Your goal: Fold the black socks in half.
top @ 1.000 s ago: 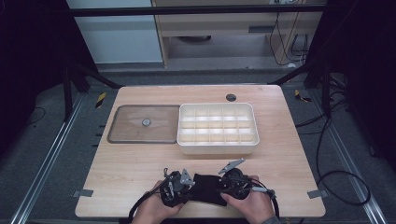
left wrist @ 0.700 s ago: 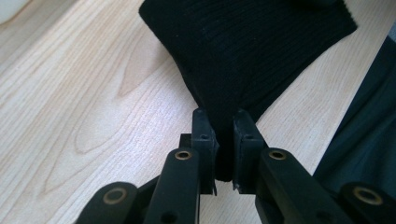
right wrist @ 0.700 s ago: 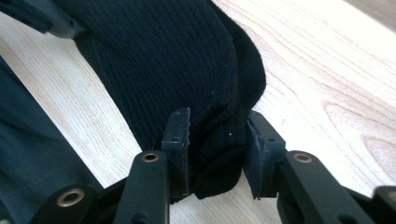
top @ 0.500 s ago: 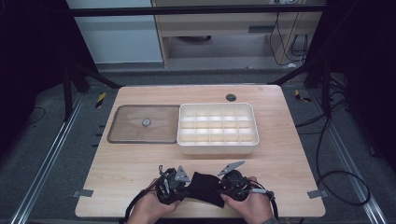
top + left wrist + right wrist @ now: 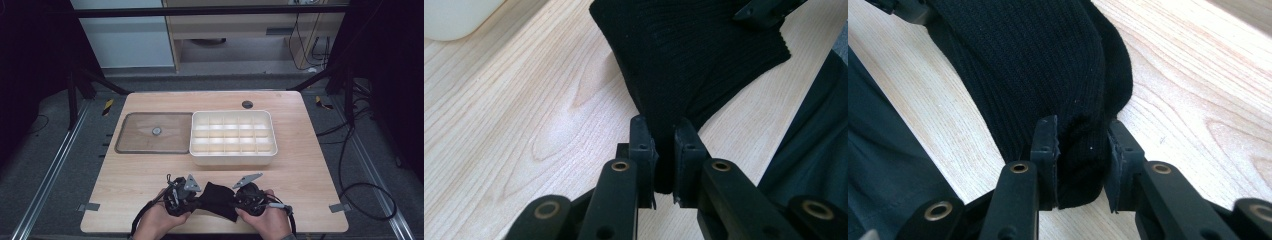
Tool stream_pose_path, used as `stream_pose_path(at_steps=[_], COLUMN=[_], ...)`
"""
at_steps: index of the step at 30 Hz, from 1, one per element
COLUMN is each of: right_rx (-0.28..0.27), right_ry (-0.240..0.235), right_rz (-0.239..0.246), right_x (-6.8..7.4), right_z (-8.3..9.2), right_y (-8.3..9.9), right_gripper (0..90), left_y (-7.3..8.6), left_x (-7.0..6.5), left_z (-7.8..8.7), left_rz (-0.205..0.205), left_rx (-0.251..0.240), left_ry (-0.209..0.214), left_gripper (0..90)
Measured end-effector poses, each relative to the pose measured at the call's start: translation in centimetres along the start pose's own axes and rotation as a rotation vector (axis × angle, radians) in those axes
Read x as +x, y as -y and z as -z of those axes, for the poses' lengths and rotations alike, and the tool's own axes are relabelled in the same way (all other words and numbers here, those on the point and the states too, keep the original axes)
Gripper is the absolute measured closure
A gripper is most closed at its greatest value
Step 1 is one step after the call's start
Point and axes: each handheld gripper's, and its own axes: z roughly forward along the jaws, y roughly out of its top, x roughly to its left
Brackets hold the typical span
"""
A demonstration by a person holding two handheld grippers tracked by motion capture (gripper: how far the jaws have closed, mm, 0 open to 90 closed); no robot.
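Observation:
A black knitted cloth (image 5: 218, 199) lies stretched between my two grippers near the table's front edge. My left gripper (image 5: 198, 200) is shut on one end of it. In the left gripper view the jaws (image 5: 666, 131) pinch a narrow fold of the cloth (image 5: 694, 55). My right gripper (image 5: 236, 200) holds the other end. Its jaws (image 5: 1083, 134) have just been closing and now press a thicker bunch of the cloth (image 5: 1038, 60) between the pads. A hand grips each tool from below.
A white box with several compartments (image 5: 232, 159) stands mid-table, just beyond the grippers. A brown flat tray (image 5: 135, 137) with a small round knob lies to its left. A dark round hole (image 5: 247, 104) sits near the far edge. Bare wood flanks both hands.
Both hands stay near the front edge with the cloth between them. The left gripper has edged slightly toward the left.

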Motion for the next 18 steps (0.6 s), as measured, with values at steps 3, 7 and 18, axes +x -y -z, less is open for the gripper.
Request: stream_pose_path(at_steps=[3,7,18], right_rx=[-0.005,-0.008,-0.003], right_ry=[-0.007,-0.010,-0.011], right_rz=[-0.005,-0.002,-0.002], right_x=[-0.05,-0.08,0.01], right_z=[0.01,-0.03,-0.18], right_y=[0.01,-0.03,-0.40], right_gripper=[70.6,70.6,70.7], left_y=[-0.03,-0.12,0.07], left_x=[0.13,0.24,0.88], left_z=[0.07,0.20,0.14], left_rz=[0.004,0.007,0.028], left_rx=[-0.001,-0.004,-0.003], left_ry=[-0.001,-0.001,0.007], left_gripper=[81.5,81.4,80.9])
